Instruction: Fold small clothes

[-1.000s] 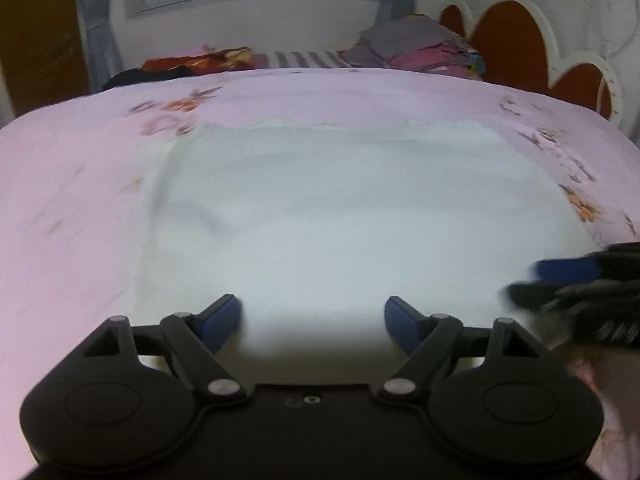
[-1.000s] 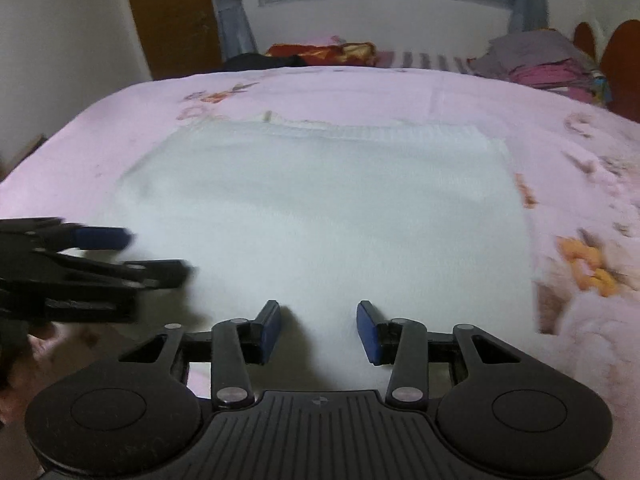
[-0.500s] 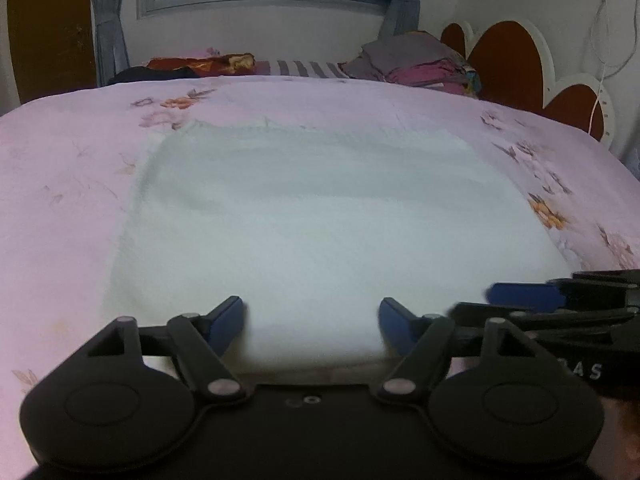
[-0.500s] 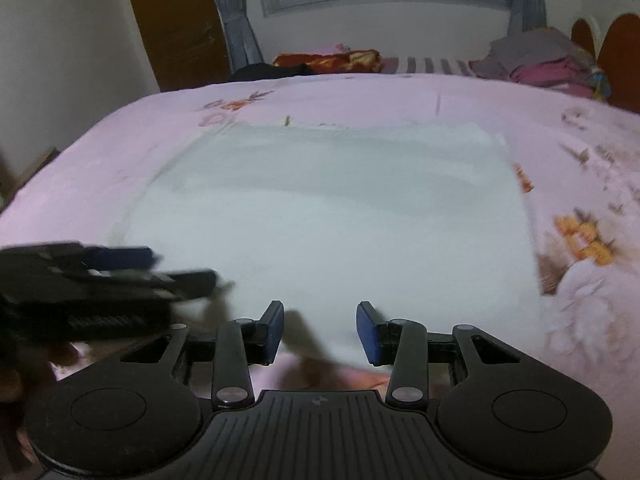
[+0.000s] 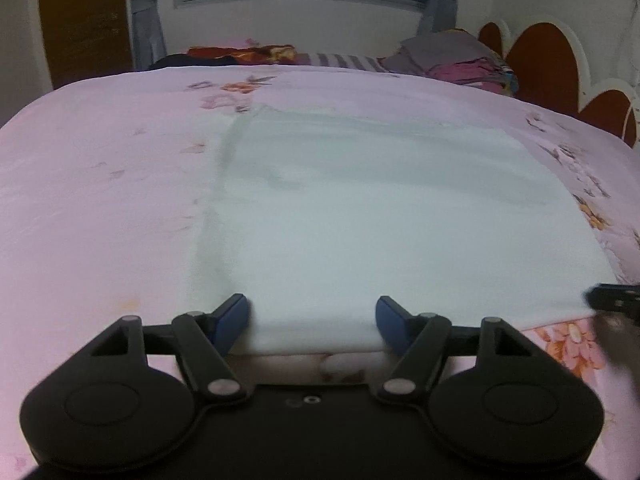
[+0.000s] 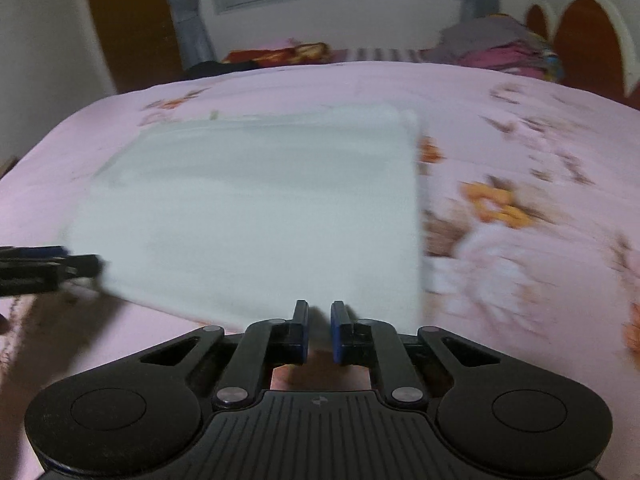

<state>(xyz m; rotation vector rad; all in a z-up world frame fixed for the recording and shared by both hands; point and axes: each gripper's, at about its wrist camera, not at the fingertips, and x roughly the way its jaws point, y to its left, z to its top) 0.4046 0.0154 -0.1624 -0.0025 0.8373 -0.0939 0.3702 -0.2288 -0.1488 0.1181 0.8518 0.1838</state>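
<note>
A white cloth (image 5: 380,220) (image 6: 260,208) lies flat on the pink flowered bedspread (image 5: 100,200) (image 6: 520,140). My left gripper (image 5: 312,316) stands open at the cloth's near edge, towards its left corner, with that edge between the wide-apart blue fingers. My right gripper (image 6: 319,320) sits at the near edge close to the right corner. Its jaws are closing to a narrow gap with the cloth's edge between the pads. Each gripper shows at the rim of the other's view: the right gripper (image 5: 612,300) and the left gripper (image 6: 48,268).
A pile of folded clothes (image 5: 452,56) (image 6: 500,44) sits at the bed's far right, by the brown scalloped headboard (image 5: 548,64). A red patterned bundle (image 5: 244,54) lies along the far edge under the window. A wooden door (image 5: 84,20) stands far left.
The right gripper's jaws have gone from apart to nearly together on the cloth's near edge, and it has slid towards the right corner. The left gripper has shifted towards the left corner, staying wide.
</note>
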